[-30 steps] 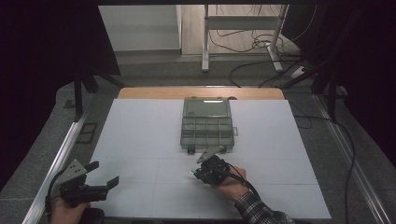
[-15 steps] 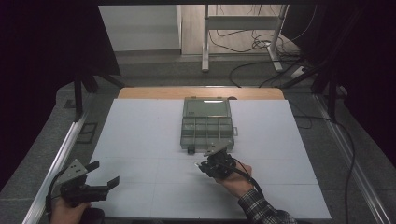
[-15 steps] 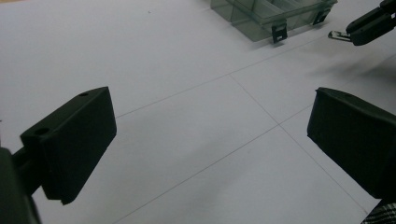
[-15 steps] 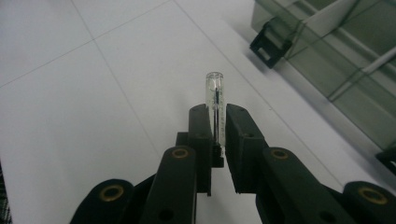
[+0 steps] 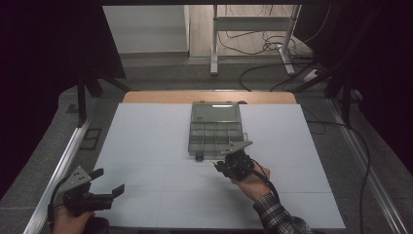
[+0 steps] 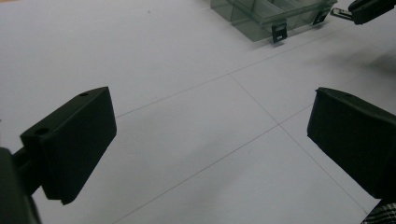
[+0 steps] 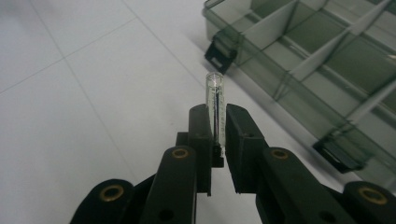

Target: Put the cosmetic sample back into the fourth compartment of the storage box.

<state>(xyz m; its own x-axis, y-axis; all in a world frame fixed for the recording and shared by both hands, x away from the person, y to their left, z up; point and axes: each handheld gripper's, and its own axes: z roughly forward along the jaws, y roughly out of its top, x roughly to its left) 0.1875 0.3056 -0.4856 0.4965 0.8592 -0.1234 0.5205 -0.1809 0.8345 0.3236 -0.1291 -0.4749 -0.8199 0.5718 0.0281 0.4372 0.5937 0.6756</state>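
Observation:
A clear grey compartment box (image 5: pixel 214 131) lies open on the white mat (image 5: pixel 146 146), lid tipped back. My right gripper (image 5: pixel 217 165) hovers just off its near right corner, shut on a small clear glass tube (image 7: pixel 215 98) that sticks up between the pads (image 7: pixel 201 126). In the right gripper view the box's empty compartments (image 7: pixel 327 60) and a black front latch (image 7: pixel 219 52) lie just beyond the tube. My left gripper (image 5: pixel 109 181) rests at the mat's near left corner, open, nothing between its jaws. From the left gripper (image 6: pixel 212 112) view the box (image 6: pixel 271 16) and the right gripper (image 6: pixel 369 8) are far off.
The mat is bordered by a metal rail (image 5: pixel 58 170) on the left and a wooden strip (image 5: pixel 209 96) at the back. Cables (image 5: pixel 272 48) and a table leg frame (image 5: pixel 214 44) are on the floor beyond. A second latch (image 7: pixel 337 154) sits near the right jaw.
The right gripper, with the tube in it, has moved up and to the right toward the box's near edge. The left gripper has stayed in place.

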